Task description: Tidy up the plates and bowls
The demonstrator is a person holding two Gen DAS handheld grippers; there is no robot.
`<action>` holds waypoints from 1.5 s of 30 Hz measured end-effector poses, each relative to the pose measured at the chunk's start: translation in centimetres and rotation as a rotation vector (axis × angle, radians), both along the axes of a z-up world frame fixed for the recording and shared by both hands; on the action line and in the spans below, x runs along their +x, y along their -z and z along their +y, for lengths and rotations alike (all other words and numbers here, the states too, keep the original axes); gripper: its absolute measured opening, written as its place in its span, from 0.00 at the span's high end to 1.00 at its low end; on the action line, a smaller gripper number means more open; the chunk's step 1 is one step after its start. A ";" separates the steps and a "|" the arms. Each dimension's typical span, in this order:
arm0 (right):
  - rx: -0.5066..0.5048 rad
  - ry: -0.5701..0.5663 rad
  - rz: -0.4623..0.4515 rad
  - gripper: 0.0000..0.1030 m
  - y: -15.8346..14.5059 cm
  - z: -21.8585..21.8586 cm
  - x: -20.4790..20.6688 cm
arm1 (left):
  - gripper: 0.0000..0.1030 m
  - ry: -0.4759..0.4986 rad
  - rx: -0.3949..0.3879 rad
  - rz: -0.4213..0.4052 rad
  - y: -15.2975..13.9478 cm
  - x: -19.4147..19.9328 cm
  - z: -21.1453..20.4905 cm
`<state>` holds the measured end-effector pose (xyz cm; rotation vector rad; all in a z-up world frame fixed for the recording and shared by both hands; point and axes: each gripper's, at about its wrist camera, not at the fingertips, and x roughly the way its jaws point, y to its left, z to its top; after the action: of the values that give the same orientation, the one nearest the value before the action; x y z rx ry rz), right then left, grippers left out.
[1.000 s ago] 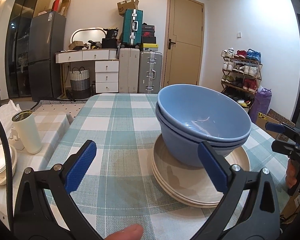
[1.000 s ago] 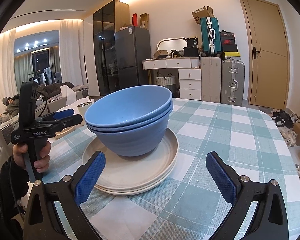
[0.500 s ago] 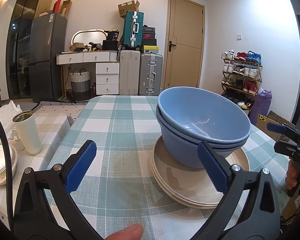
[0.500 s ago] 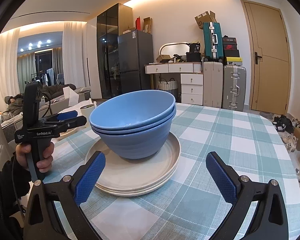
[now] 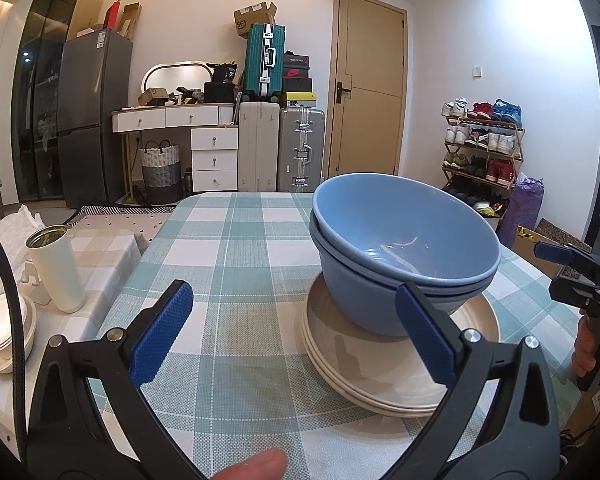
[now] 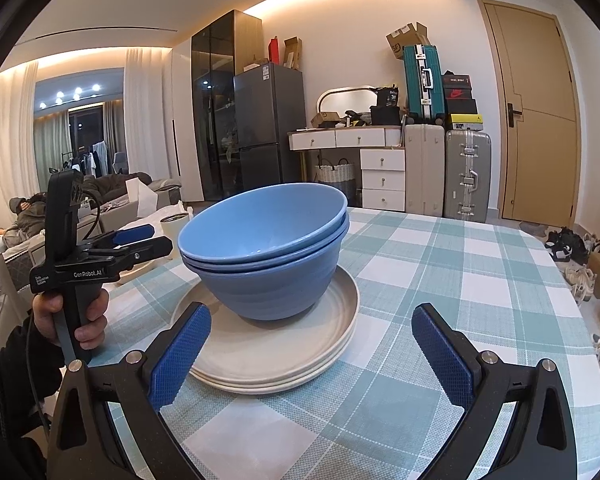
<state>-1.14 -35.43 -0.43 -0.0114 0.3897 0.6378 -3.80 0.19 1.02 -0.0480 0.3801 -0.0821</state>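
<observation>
Bowls [image 6: 264,248]: two blue, nested, standing on stacked cream plates [image 6: 284,356] on the checked table [image 6: 460,280], just ahead of both tools. Left hand-held gripper [image 5: 296,332]: jaws spread wide, empty; body printed "GenRobot.AI" and "Data Acquisition System". Right hand-held gripper [image 6: 312,352]: jaws wide apart, empty. Beyond: shoebox [image 6: 456,88] bearing a Nike swoosh.

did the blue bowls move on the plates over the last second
No. The blue bowls sit at the same spot on the cream plates and checked tablecloth.
</observation>
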 end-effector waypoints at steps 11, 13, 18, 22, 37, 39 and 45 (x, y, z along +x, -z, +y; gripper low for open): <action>-0.002 -0.001 0.000 0.01 0.0 0.0 0.0 | 0.02 -0.004 0.003 0.003 0.0 0.0 0.0; -0.002 -0.001 -0.001 0.01 0.0 0.0 0.0 | 0.02 -0.005 0.002 0.003 0.0 0.1 0.1; -0.003 -0.001 -0.002 0.01 0.0 0.0 0.0 | 0.02 -0.004 0.004 0.004 0.0 0.0 0.0; -0.003 -0.001 -0.002 0.01 0.0 0.1 0.0 | 0.02 -0.004 0.005 0.002 0.0 0.1 0.0; -0.014 -0.007 -0.006 0.01 0.1 0.2 0.0 | 0.02 -0.005 0.005 0.005 0.0 0.0 0.0; -0.020 -0.011 -0.005 0.01 0.0 0.3 0.1 | 0.02 -0.004 0.006 0.006 0.0 0.1 0.0; -0.037 -0.025 0.010 0.01 0.1 0.6 0.4 | 0.02 -0.003 0.011 0.008 0.3 0.1 0.4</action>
<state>-0.69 -34.86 -0.55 -0.0487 0.4120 0.6558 -3.66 0.54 0.76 -0.0380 0.3888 -0.0766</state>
